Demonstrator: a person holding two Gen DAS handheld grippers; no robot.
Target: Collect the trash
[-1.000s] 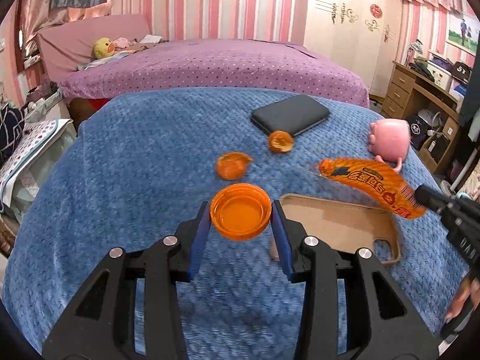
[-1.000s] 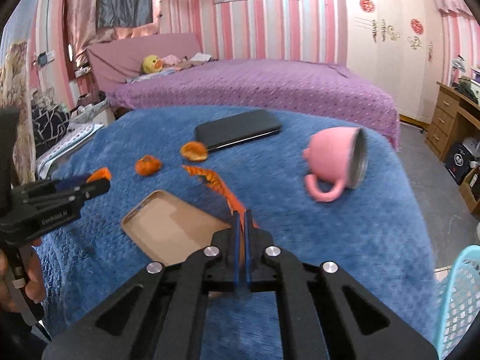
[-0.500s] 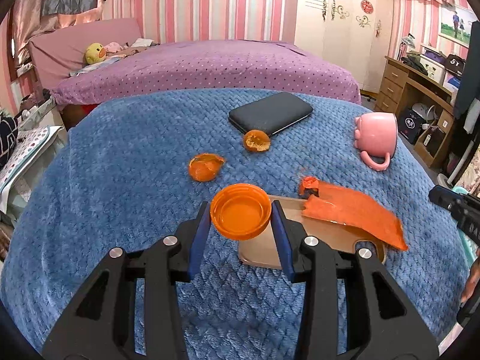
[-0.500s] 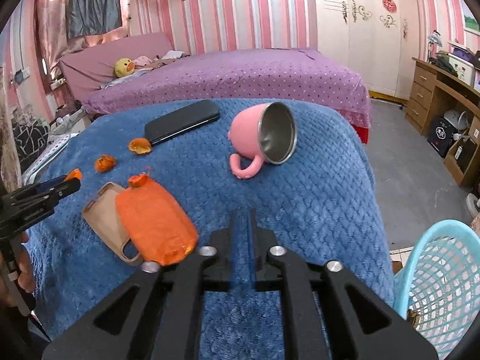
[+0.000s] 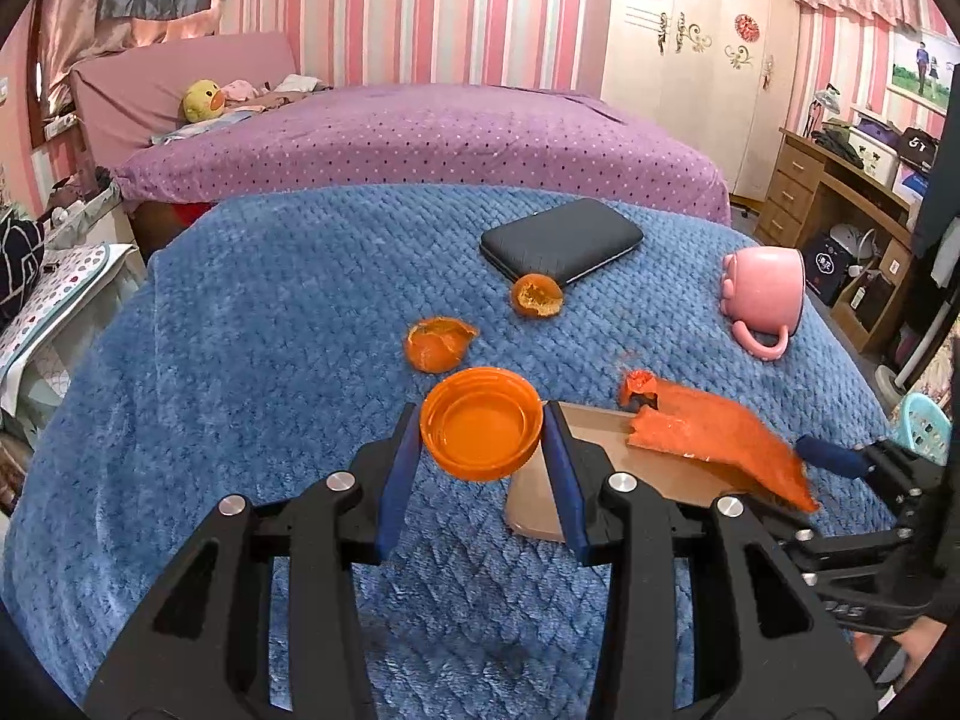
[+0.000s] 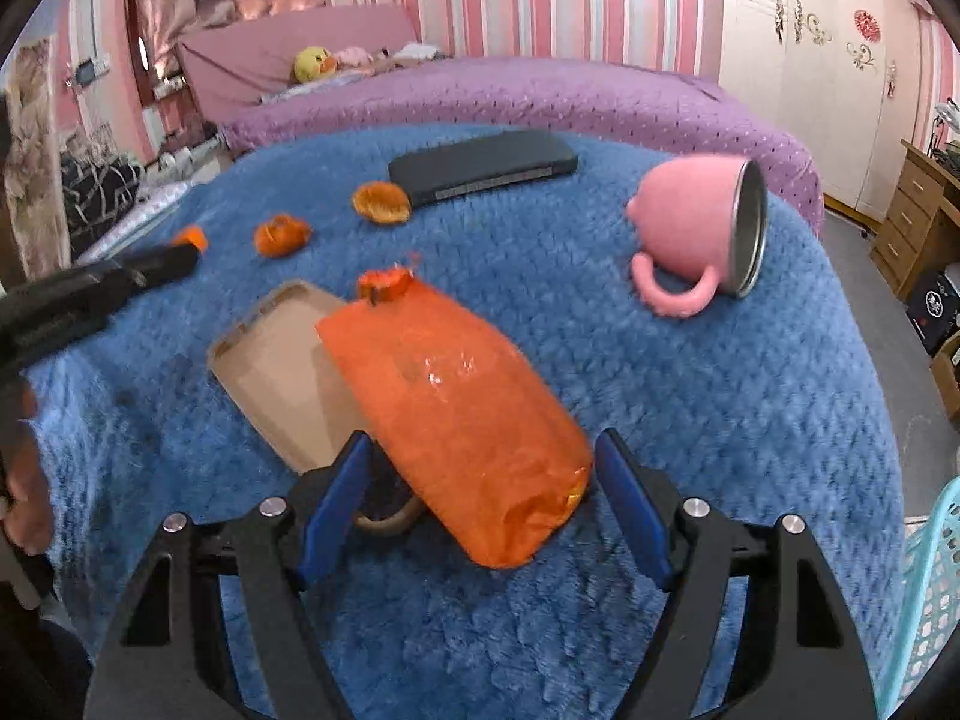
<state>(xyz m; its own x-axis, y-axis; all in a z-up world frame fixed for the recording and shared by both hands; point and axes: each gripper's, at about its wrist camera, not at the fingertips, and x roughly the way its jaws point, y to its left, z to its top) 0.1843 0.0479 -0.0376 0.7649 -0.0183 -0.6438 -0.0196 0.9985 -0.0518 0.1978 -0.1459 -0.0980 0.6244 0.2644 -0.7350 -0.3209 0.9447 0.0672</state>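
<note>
My left gripper (image 5: 480,456) is shut on an orange bottle cap (image 5: 480,423), held above the blue blanket. An orange snack wrapper (image 6: 456,414) lies partly over a tan phone case (image 6: 270,360); my right gripper (image 6: 480,498) is open with its jaws either side of the wrapper's near end. The wrapper also shows in the left wrist view (image 5: 714,438). Two orange peels (image 5: 438,345) (image 5: 536,295) lie further back on the blanket.
A black phone (image 5: 561,238) and a tipped pink mug (image 5: 763,291) lie on the blue blanket (image 5: 270,312). A teal mesh basket (image 6: 933,594) stands by the table's right edge. A purple bed is behind.
My right gripper went from shut on the wrapper to open; the wrapper now lies flat over the phone case. My left gripper still holds the cap.
</note>
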